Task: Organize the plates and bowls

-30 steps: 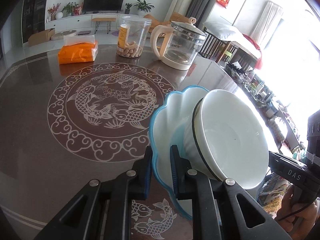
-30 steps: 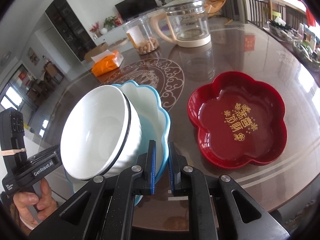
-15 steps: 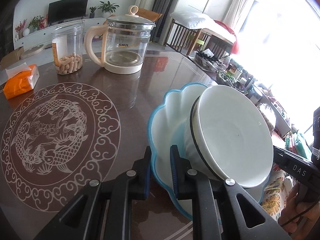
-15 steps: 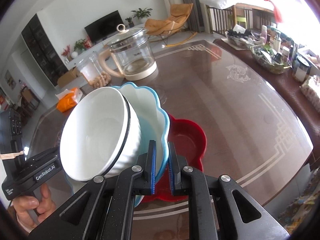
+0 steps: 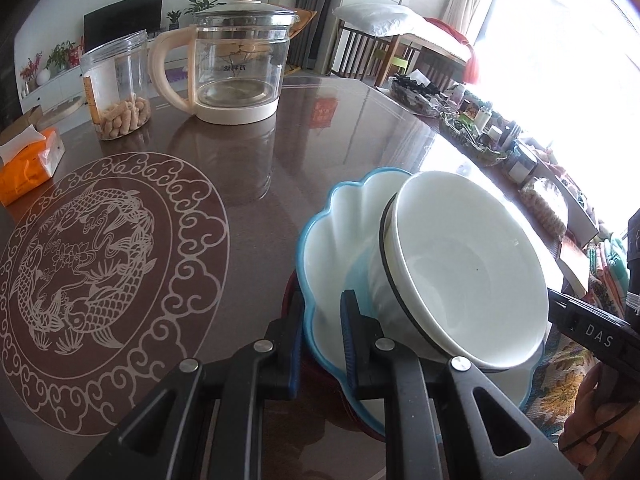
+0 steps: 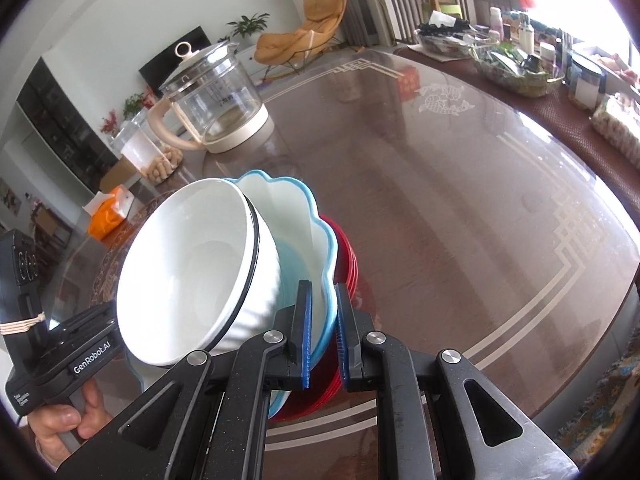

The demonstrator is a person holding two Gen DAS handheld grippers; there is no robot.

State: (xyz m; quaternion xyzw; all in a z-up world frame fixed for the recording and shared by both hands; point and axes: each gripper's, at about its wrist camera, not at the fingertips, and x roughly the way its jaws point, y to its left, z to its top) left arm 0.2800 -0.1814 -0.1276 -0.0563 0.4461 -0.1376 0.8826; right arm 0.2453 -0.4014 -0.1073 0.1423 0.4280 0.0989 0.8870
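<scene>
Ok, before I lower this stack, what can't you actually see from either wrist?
- Red plate: only an edge shows in the right wrist view; the blue plate and bowl cover the rest.
- Whether the blue plate touches the red one yet: contact is hidden in both views.
- The bowl's base: hidden by its own wall.
- Left gripper and right gripper pad contact: unclear on the rim.

Both wrist cameras look close along their fingers from opposite sides, sharing the white bowl (image 5: pixel 468 280) (image 6: pixel 192 272) and glass kettle (image 5: pixel 236 64) (image 6: pixel 212 108).

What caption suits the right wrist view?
Tongs clamp a blue-rimmed plate carrying a white bowl over a red plate.
</scene>
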